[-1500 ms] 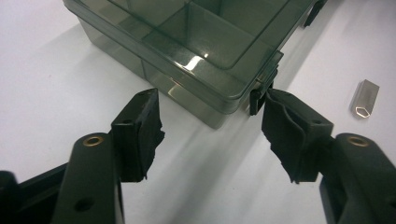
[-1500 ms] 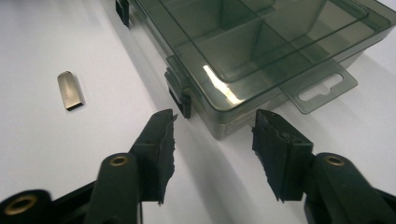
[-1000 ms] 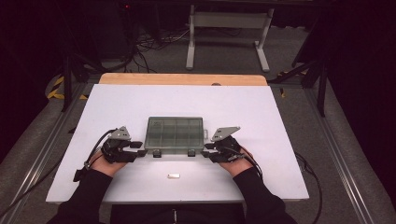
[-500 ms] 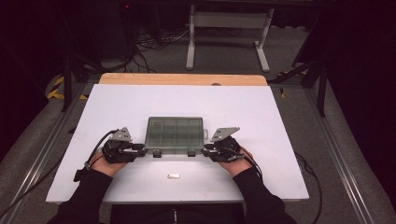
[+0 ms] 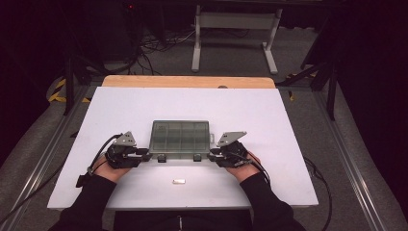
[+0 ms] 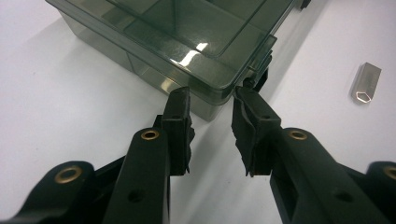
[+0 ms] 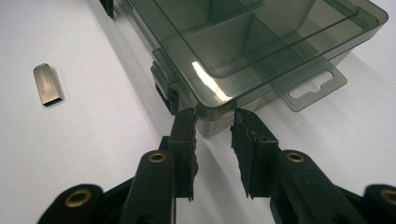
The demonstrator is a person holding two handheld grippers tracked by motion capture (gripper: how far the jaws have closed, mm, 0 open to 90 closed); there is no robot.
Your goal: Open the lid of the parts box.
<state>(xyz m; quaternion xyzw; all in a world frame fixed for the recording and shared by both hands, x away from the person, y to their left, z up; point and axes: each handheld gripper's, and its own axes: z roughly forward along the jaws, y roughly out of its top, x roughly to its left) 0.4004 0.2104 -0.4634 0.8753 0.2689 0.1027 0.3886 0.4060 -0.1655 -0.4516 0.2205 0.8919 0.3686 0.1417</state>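
Observation:
A smoky clear compartment box [image 5: 180, 137] with its lid down lies at the middle of the white table [image 5: 288, 144]. My left gripper [image 5: 146, 153] lies level at its near left corner. In the left gripper view the jaws have just been closing, and the left gripper [image 6: 210, 95] pinches that corner of the box [image 6: 187, 28] between its tips. My right gripper [image 5: 211, 155] lies at the near right corner. Its jaws have also just been closing, so the right gripper [image 7: 214, 116] clamps the corner of the box [image 7: 261, 37].
A small silver USB stick [image 5: 179, 181] lies on the table in front of the box, between my hands; it is also seen as the stick [image 6: 365, 84] and the stick [image 7: 46, 85]. Two dark latches [image 5: 161, 157] sit on the box's near side. A hang tab [image 7: 310, 88] juts from its right end.

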